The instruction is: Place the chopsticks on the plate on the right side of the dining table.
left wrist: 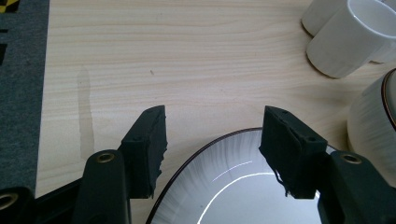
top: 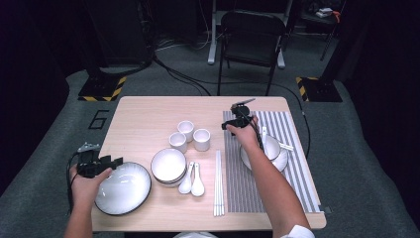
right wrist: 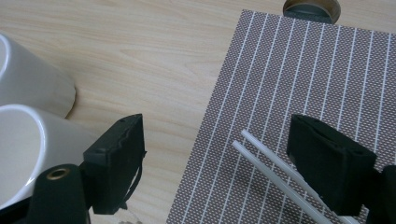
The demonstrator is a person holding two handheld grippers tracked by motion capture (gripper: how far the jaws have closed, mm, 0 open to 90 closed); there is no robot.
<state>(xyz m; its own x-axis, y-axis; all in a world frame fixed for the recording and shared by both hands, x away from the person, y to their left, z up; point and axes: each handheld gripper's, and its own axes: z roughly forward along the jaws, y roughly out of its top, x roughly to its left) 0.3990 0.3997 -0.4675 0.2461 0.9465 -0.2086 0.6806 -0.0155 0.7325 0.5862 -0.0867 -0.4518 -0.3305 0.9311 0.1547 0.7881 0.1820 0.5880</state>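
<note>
L gripper [top: 117, 162] sits at the worktop's [top: 143, 119] near-left corner, jaws apart, nothing between them; in the left gripper view [left wrist: 212, 140] they straddle the far rim of the big plate [left wrist: 233, 186] from just above, w/ bare wood beyond. Whether they touch the rim, can't tell. That plate [top: 122, 188] lies flat at the near-left, dark-edged, white inside.

R gripper [top: 229, 125] is over the left edge of the striped placemat [top: 292, 163], toward its far end, jaws also wide apart & holding nothing. In the right gripper view [right wrist: 215, 149] the left jaw hangs over wood just beside the mat edge, the right jaw over the mat [right wrist: 299, 70], w/ 2 white chopsticks [right wrist: 266, 161] lying on the mat between them, running toward the right jaw. The 3 white cups [top: 189, 135] stand in a cluster just left of this gripper; 2 of them show at the left of its view [right wrist: 28, 121].

Mid-worktop: stacked bowls [top: 169, 166], 2 white spoons [top: 192, 181] beside them, another pair of chopsticks [top: 218, 183] along the mat's left edge. On the mat, a plate w/ bowl [top: 273, 151] partly hidden by the R forearm.
</note>
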